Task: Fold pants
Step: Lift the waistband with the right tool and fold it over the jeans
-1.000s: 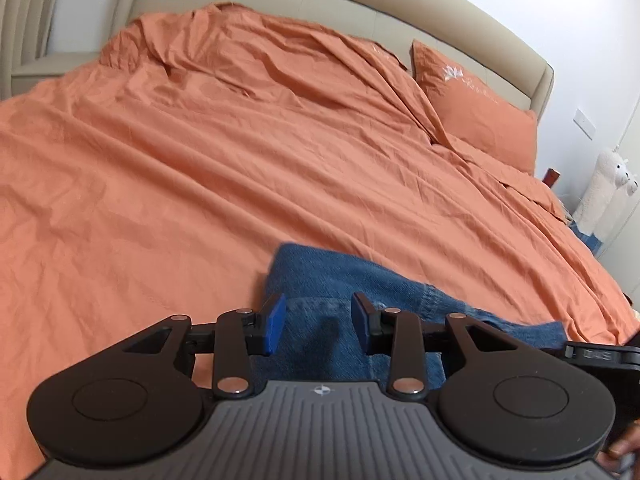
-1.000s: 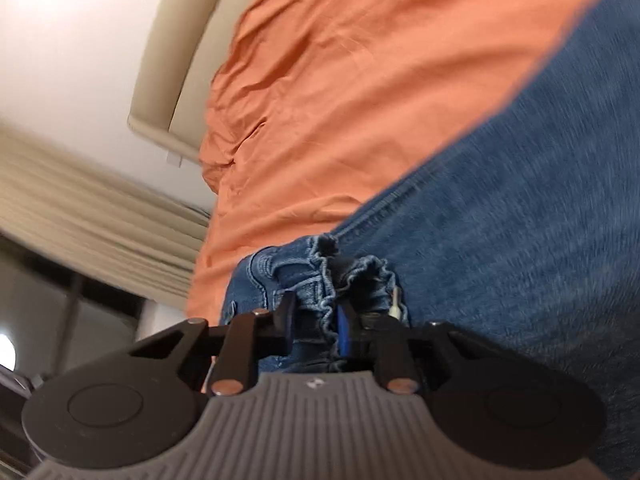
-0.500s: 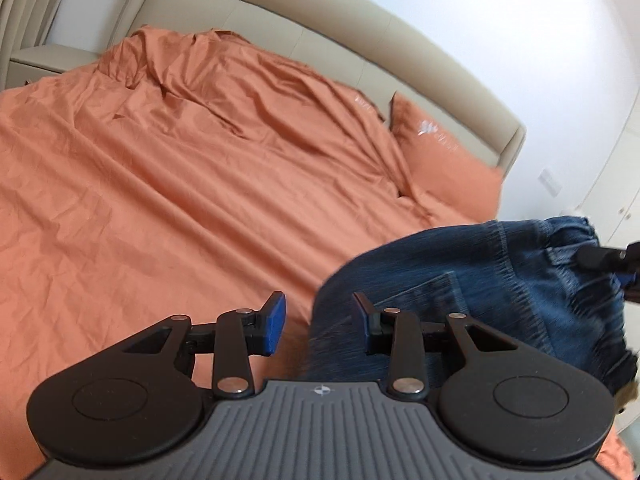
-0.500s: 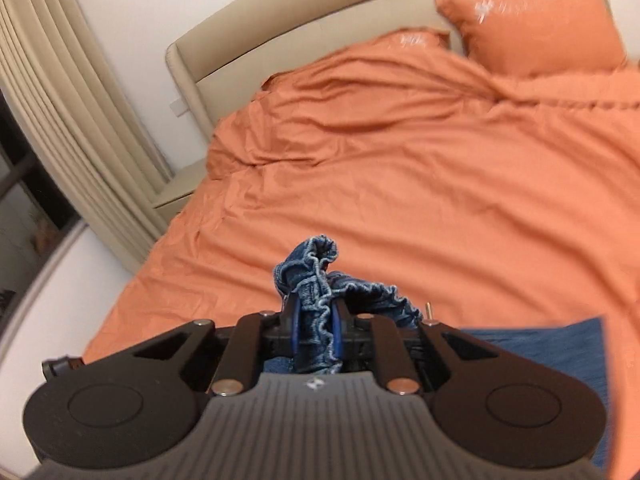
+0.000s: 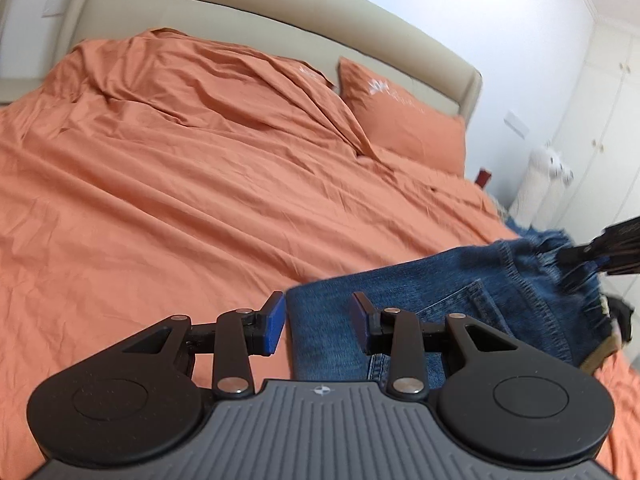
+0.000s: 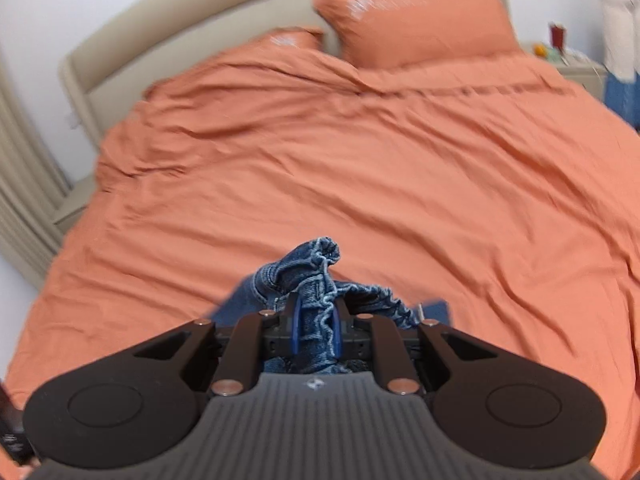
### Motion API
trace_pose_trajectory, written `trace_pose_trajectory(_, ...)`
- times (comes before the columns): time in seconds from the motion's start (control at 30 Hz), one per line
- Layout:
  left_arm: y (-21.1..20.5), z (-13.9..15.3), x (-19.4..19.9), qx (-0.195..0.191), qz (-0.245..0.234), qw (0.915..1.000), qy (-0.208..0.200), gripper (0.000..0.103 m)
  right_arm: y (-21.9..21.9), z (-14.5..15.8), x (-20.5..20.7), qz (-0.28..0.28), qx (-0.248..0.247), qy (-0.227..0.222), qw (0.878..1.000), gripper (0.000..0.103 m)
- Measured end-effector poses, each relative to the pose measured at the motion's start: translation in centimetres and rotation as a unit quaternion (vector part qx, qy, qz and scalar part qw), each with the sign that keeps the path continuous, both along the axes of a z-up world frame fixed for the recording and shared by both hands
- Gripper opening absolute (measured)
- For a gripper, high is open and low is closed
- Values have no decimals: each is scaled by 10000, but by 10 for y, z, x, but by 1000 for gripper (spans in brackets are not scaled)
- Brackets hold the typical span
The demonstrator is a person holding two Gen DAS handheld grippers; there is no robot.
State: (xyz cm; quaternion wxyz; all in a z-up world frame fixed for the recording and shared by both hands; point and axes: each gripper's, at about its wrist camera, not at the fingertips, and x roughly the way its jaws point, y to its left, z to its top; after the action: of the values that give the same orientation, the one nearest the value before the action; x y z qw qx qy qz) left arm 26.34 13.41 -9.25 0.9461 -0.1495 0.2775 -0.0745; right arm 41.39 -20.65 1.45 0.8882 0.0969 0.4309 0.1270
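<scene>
Blue jeans lie on the orange bed cover, back pocket up. Their right end is lifted off the bed. My left gripper hovers open over the jeans' left edge, and its blue pads touch nothing. In the left wrist view my right gripper enters from the right edge, clamped on the raised end. The right wrist view shows the right gripper shut on a bunched, gathered edge of the jeans, held above the cover.
A beige headboard and orange pillows close the far end of the bed. A white plush toy and white cupboards stand to the right. A nightstand holds small items, and curtains hang at the left.
My right gripper has risen with the bunched jeans edge, from close over the denim to high above the bed. In the left wrist view the jeans' right end lifted, and the left gripper stayed open.
</scene>
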Motion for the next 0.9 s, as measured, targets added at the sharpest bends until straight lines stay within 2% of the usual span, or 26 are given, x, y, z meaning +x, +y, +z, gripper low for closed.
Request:
trace_pose_trajectory(0.13,-12,-10,7,221,-123,9996,136,40,-36,-61,16,-222,112,351,9991,10)
trace_pose_trajectory(0.27,-22,-20,15,433,-213,9983,315,40,-54,-113,31,-329,123,616,9975,10)
trace_pose_trajectory(0.4,-33,-31,22,699,-337,9959,469,40,-63,-149,41,-346,208,723,9966,10)
trace_pose_trajectory(0.47,-37,-36,25,804,-373,9946,546,40,-65,-162,43,-393,195,724,9964,17)
trace_pose_trajectory(0.53,-41,-37,26,900,-403,9931,631,40,-65,-166,42,-477,212,665,9964,23)
trace_pose_trajectory(0.57,-42,-36,24,935,-432,9926,650,40,-65,-165,39,-518,190,599,9967,28)
trace_pose_trajectory(0.63,-45,-29,17,1009,-510,9914,658,40,-69,-154,25,-624,144,400,9971,33)
trace_pose_trajectory(0.8,-60,-6,-8,1275,-927,9849,715,40,-75,-121,-44,-1030,201,-251,9942,33)
trace_pose_trajectory(0.9,-74,6,-26,1562,-1347,9753,797,42,-70,-119,-87,-1149,378,-453,9916,33)
